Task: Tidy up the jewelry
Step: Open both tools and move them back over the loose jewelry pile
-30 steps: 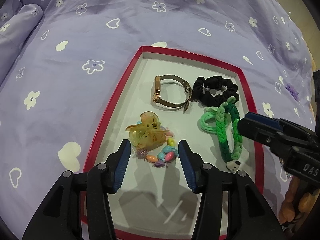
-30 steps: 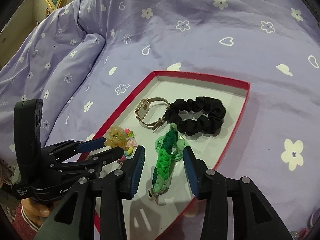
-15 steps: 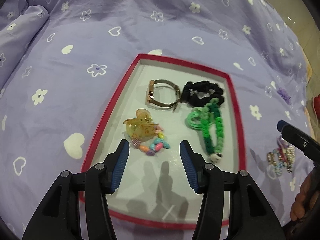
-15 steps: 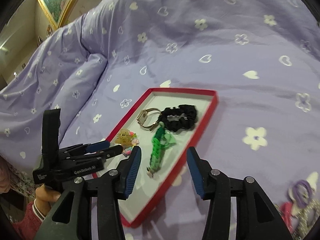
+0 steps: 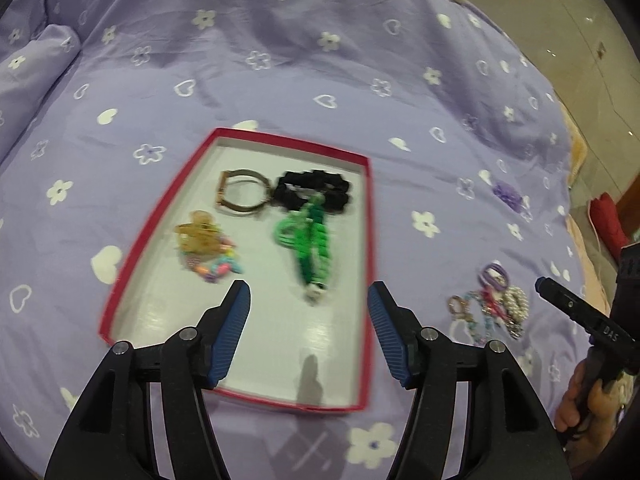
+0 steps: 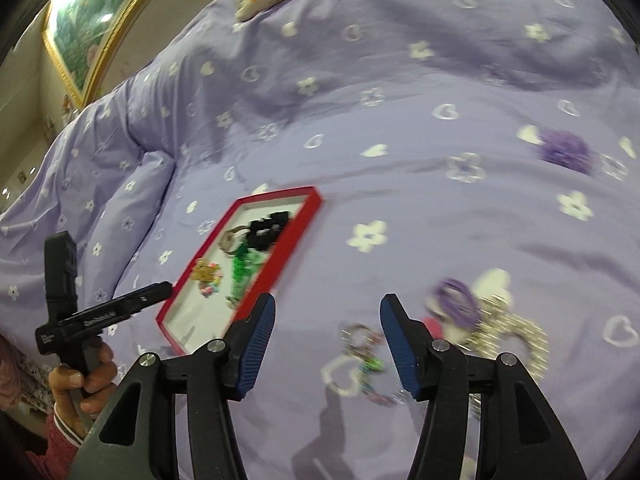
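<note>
A red-rimmed tray (image 5: 370, 216) (image 6: 280, 262) lies on the purple bedspread. It holds a gold watch (image 5: 240, 196), a black scrunchie (image 5: 316, 188), a green braided band (image 5: 314, 240), an amber hair claw (image 5: 198, 236) and a pastel bead bracelet (image 5: 218, 270). My left gripper (image 5: 309, 300) is open and empty above the tray's near half. My right gripper (image 6: 327, 312) is open and empty above the bedspread, right of the tray. A loose jewelry pile (image 5: 490, 304) (image 6: 476, 320) lies beside it, with a beaded bracelet (image 6: 366, 340) close under its fingers.
A purple scrunchie (image 5: 507, 193) (image 6: 566, 150) lies alone on the bedspread beyond the pile. A folded quilt ridge (image 6: 132, 184) runs left of the tray. A framed picture (image 6: 84, 20) hangs at the far left. The bed's right edge (image 5: 576, 152) drops to the floor.
Both grippers have pulled back and up from the tray. The right gripper has swung right, away from the green band, toward the loose pile. Both stay open.
</note>
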A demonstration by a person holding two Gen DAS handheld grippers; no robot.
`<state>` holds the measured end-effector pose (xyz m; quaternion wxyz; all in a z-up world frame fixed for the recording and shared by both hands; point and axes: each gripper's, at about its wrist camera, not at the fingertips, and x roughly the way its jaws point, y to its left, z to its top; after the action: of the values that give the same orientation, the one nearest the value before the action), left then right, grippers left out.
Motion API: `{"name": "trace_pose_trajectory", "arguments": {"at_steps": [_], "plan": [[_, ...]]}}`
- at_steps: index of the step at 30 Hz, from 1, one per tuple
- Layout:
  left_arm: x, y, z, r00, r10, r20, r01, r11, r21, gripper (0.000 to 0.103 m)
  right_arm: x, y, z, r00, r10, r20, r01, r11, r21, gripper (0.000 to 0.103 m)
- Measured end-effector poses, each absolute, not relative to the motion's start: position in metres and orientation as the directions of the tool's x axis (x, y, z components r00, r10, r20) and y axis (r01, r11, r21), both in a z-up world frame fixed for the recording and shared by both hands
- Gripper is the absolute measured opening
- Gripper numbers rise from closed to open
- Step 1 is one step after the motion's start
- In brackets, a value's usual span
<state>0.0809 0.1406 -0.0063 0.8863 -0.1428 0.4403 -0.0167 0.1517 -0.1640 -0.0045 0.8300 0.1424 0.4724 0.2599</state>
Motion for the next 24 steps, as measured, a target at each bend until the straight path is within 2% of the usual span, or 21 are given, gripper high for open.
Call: {"name": "trace_pose_trajectory", "arguments": {"at_steps": [15,24], "plan": [[0.085,0.060,-0.009,0.561,-0.243,-0.791,0.057,0.965,-0.257,0.062,0.118,-0.265,-0.026,0.474,0.450,-0.757,-0.118,0.884,0.452,0.060],[0.084,0.024,-0.018,0.520,-0.267,-0.811,0.119,0.963,-0.241,0.062,0.115,-0.277,-0.030,0.483,0.443,-0.755,-0.110,0.886,0.450,0.060]]}}
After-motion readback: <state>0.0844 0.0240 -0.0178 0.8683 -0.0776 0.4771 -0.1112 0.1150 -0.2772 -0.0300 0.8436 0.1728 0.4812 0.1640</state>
